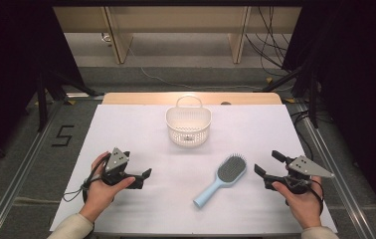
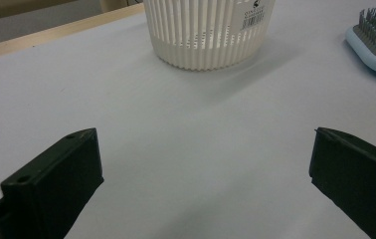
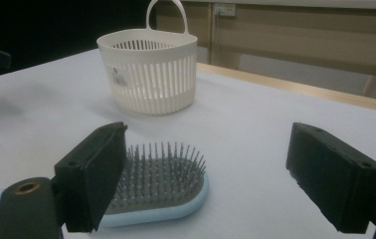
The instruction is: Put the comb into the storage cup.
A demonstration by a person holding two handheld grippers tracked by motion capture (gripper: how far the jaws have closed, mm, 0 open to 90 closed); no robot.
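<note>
Hairbrush (image 1: 222, 180): paddle type, pale blue smooth plastic body with a straight tapering handle and a rounded rectangular head; grey cushion pad set with rows of fine dark pins, bristle side up. It lies flat on the white tabletop (image 1: 141, 134), right of centre, handle pointing toward the person and slightly left, head toward the far right. Basket (image 1: 188, 124): cream-white plastic, oval, with slatted vertical ribs around the wall, a solid rim band, a perforated base and a thin arched loop handle at the back; a small barcode label sits on the near wall. It stands upright near the far middle of the table, well apart from the brush. Tabletop: matt white sheet over a pale wood board whose edge shows at the far side. Right gripper (image 1: 265, 167): black, blocky jaws with flat rectangular pads, grey three-cornered plate on top, held in the right hand (image 1: 303, 201); jaws spread wide, nothing between the pads, touching nothing, the brush head just beyond them in the right gripper view (image 3: 161, 186). Left gripper (image 1: 146, 177): same build, held in the left hand (image 1: 99, 191) low over the table's near left; jaws likewise wide apart and empty, aimed toward the basket.
</note>
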